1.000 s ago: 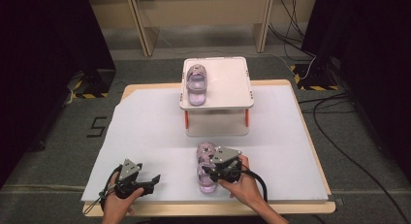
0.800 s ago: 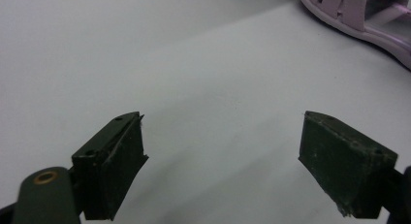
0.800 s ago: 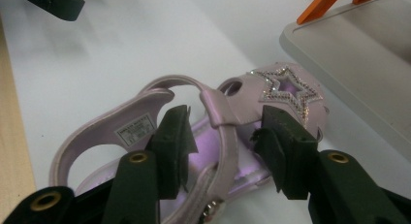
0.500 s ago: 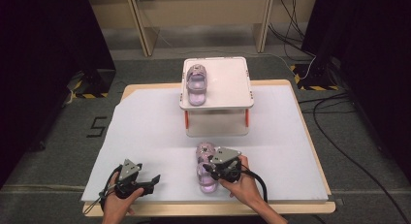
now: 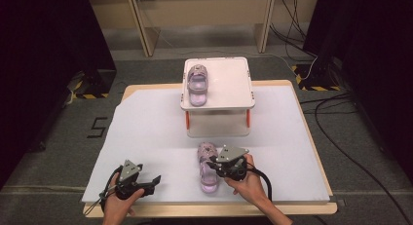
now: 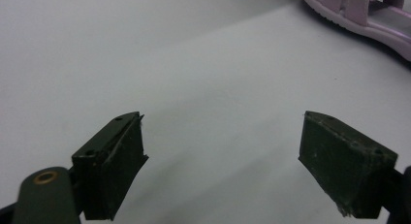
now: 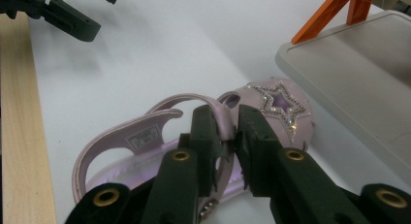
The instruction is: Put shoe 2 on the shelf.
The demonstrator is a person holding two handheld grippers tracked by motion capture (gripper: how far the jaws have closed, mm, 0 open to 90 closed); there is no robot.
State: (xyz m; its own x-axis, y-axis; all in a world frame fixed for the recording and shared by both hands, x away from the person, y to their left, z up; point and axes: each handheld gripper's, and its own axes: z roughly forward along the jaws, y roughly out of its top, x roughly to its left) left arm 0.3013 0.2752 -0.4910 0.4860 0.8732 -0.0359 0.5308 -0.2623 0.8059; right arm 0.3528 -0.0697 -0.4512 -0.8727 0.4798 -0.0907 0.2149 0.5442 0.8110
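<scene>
Two purple sandals: one [image 5: 197,82] sits atop the white stand [image 5: 229,91]; the other [image 5: 208,167] lies just before that stand, where our right gripper [image 7: 228,132] pinches its strap. Our left gripper [image 5: 148,182] rests unclenched, well left.

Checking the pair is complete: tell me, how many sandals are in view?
2. One sandal lies on the raised white stand; the other sandal lies on the table, gripped by the right hand-held gripper.

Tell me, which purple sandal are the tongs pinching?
The sandal on the table, pinched by the right tongs at its strap. The sandal on the stand sits untouched.
</scene>
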